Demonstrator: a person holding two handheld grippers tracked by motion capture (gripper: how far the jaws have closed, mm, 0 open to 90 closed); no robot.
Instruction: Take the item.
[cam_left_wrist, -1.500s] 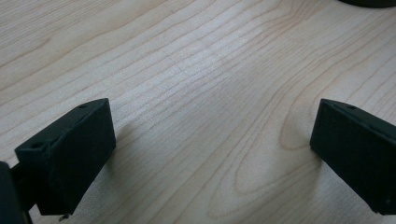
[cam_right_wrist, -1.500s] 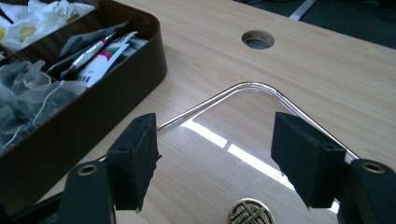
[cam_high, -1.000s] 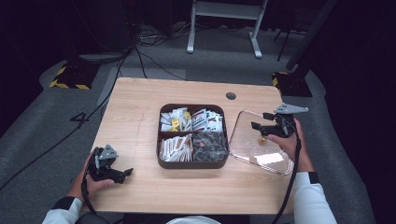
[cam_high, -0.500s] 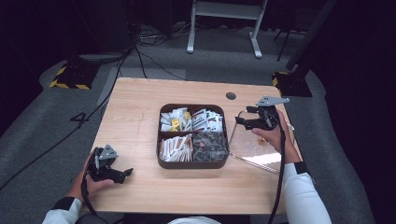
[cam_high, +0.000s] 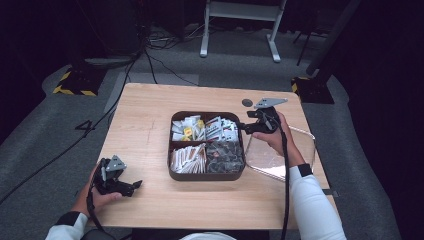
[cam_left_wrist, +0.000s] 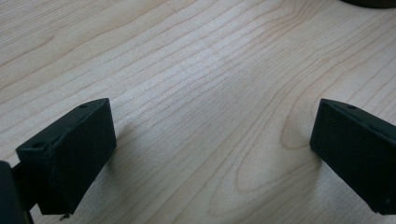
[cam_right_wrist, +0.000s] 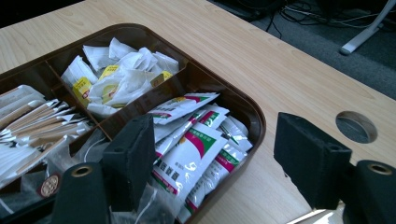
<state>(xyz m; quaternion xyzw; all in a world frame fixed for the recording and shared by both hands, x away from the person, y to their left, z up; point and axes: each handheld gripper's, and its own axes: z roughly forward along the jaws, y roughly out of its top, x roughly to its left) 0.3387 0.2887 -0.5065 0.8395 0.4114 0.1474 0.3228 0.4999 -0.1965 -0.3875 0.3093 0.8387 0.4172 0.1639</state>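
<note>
A dark brown four-part tray (cam_high: 172, 165) sits mid-table. It holds white tea bags with yellow tags (cam_right_wrist: 121, 74), green-and-red printed sachets (cam_right_wrist: 196, 144), paper-wrapped sticks (cam_right_wrist: 32, 126) and dark packets (cam_high: 225, 152). My right gripper (cam_high: 246, 128) hovers at the tray's right rear edge, open and holding nothing. In the right gripper view one jaw is over the sachets and the other is outside the tray rim (cam_right_wrist: 252, 116), with my right gripper (cam_right_wrist: 219, 163) straddling it. My left gripper (cam_high: 131, 186) rests open on bare wood (cam_left_wrist: 210, 93) near the front left corner.
A clear plastic lid (cam_high: 305, 150) lies flat on the table right of the tray, under the right forearm. A round cable hole (cam_high: 247, 102) sits near the table's far edge. Cables and a metal stand (cam_high: 240, 10) are on the floor beyond.
My right gripper has moved left, from above the clear lid to the tray's right rear edge. The lid stays on the table. The left gripper has not moved.
</note>
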